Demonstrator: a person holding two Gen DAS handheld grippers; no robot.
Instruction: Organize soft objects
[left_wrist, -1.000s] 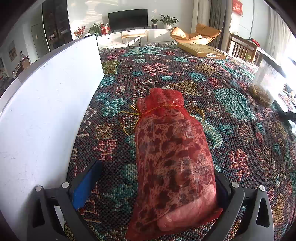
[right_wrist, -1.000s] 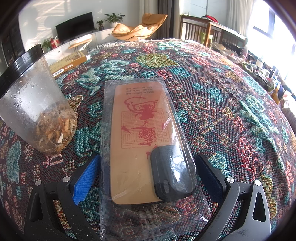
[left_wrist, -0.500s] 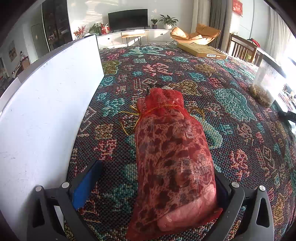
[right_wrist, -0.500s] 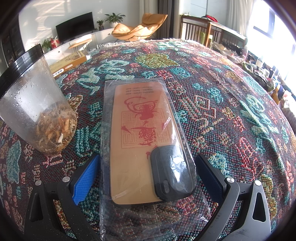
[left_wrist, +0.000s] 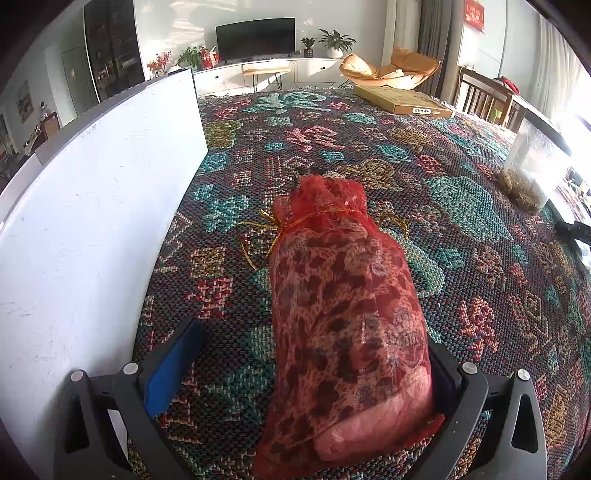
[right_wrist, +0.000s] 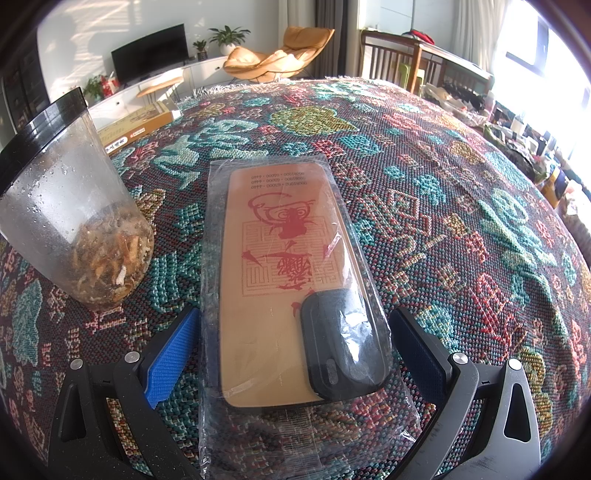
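A red mesh drawstring bag (left_wrist: 343, 317) with leopard-print cloth inside lies on the patterned tablecloth (left_wrist: 461, 206), its gold cord tied at the far end. My left gripper (left_wrist: 306, 373) is open and straddles the bag's near end. The bag rests against the right finger and hides its pad, with a gap to the blue left pad (left_wrist: 170, 369). In the right wrist view a clear plastic sleeve (right_wrist: 288, 280) holds a tan card with red print and a dark grey pad. My right gripper (right_wrist: 295, 354) is open around the sleeve's near end, both blue pads apart from it.
A tall white panel (left_wrist: 92, 229) stands close along the left of the left gripper. A clear lidded jar (right_wrist: 74, 210) of dried bits stands just left of the sleeve, and the jar (left_wrist: 532, 173) also shows far right. A flat cardboard box (left_wrist: 402, 99) lies at the table's far edge.
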